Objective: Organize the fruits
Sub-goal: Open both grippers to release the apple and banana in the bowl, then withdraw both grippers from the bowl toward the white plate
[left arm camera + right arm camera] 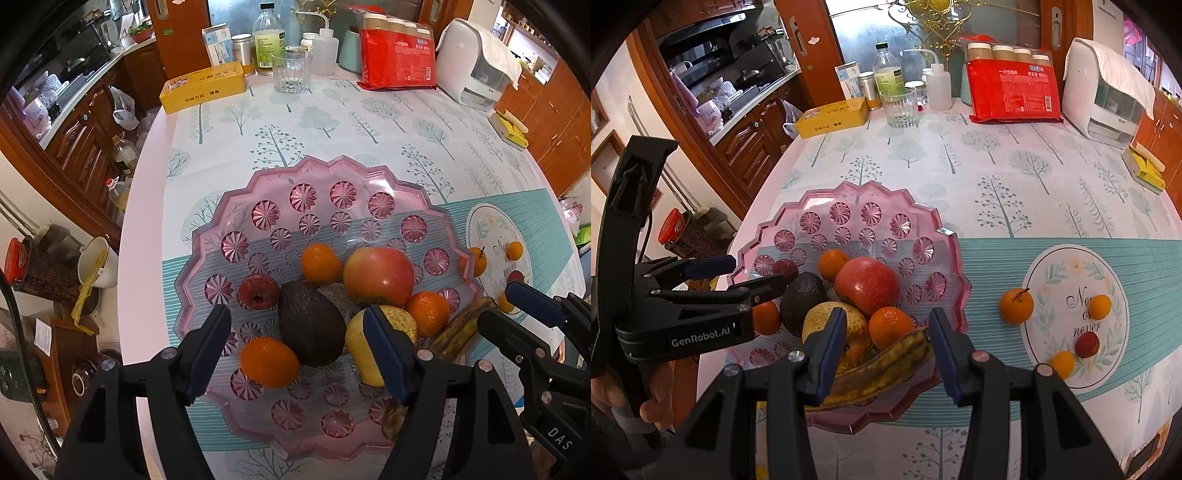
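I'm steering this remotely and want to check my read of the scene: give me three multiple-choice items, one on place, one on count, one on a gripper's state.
1. Where does the stemmed tangerine lie?
A. in the pink dish
B. on the tablecloth, right of the dish
C. in the drinking glass

2. How many fruits lie on the cloth outside the pink dish?
A. two
B. four
C. six

3. How stands the right gripper?
A. open, holding nothing
B. shut on the apple
C. shut on the banana

Answers:
1 B: it sits on the teal band beside the dish rim.
2 B: the tangerine, two small orange fruits and a red one.
3 A: its fingers stand apart above the banana.
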`<action>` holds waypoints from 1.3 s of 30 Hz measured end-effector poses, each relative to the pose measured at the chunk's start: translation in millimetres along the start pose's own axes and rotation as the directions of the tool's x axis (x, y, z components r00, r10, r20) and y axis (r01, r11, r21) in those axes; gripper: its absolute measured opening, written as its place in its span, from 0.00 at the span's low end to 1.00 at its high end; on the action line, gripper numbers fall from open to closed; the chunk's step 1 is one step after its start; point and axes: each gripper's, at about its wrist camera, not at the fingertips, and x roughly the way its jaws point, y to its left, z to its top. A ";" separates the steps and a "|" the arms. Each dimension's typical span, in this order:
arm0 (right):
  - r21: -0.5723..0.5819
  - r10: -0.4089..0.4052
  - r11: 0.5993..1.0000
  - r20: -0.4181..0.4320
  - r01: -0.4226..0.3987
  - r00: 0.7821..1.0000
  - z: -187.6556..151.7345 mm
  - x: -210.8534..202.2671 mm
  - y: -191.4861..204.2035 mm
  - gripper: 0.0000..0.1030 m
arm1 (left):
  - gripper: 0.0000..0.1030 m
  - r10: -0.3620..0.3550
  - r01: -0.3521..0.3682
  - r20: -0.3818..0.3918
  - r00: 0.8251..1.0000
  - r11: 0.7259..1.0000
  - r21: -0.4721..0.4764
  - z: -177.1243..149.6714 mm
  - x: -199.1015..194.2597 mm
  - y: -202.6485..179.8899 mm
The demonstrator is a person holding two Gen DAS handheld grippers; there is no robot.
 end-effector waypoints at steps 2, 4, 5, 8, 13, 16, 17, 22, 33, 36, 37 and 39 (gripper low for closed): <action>-0.001 0.006 1.000 0.005 -0.006 1.000 -0.8 -1.7 -0.4 0.45 | 0.71 0.003 -0.003 0.003 1.000 1.000 -0.001 -1.6 -2.7 -1.2; -0.001 0.008 1.000 0.008 -0.008 1.000 -1.4 -3.6 -1.2 0.45 | 0.72 0.010 -0.010 0.004 1.000 1.000 -0.002 -3.5 -5.5 -2.5; 0.000 0.011 1.000 0.011 -0.011 1.000 -1.9 -4.7 -1.7 0.45 | 0.72 0.012 -0.012 0.006 1.000 1.000 -0.003 -4.2 -6.8 -3.0; 0.002 0.015 1.000 0.016 -0.015 1.000 -3.6 -7.4 -3.3 0.45 | 0.74 0.018 -0.018 0.011 1.000 1.000 -0.005 -6.6 -10.9 -5.2; 0.002 0.017 1.000 0.028 -0.017 0.999 -6.4 -12.6 -6.5 0.45 | 0.75 0.025 -0.025 0.017 1.000 1.000 -0.003 -9.2 -16.4 -11.7; 0.007 0.017 1.000 0.036 -0.017 0.999 -8.7 -16.6 -10.6 0.45 | 0.75 0.026 -0.026 0.023 0.999 1.000 0.003 -10.0 -20.7 -18.2; 0.010 0.016 1.000 0.039 -0.017 0.999 -9.5 -18.1 -12.7 0.45 | 0.75 0.026 -0.026 0.025 0.999 1.000 0.005 -10.3 -22.0 -20.0; 0.035 0.001 0.999 0.054 -0.002 0.999 -14.5 -26.6 -27.9 0.45 | 0.75 0.027 -0.027 0.042 0.999 0.999 0.020 -10.1 -28.2 -36.6; 0.116 -0.057 0.992 0.100 0.045 0.993 -21.8 -56.8 -84.3 0.45 | 0.75 -0.004 -0.003 0.091 0.996 0.998 0.071 -0.6 -45.4 -95.6; 0.128 -0.082 0.989 0.113 0.068 0.990 -23.3 -66.5 -101.6 0.45 | 0.75 -0.019 0.011 0.097 0.995 0.997 0.083 2.4 -47.1 -114.7; 0.133 -0.093 0.988 0.118 0.078 0.989 -23.9 -70.7 -109.2 0.45 | 0.75 -0.026 0.018 0.099 0.995 0.996 0.088 3.7 -47.1 -122.9; 0.139 -0.109 0.986 0.125 0.092 0.986 -24.6 -75.9 -120.4 0.45 | 0.75 -0.035 0.025 0.100 0.994 0.995 0.098 6.1 -46.2 -136.6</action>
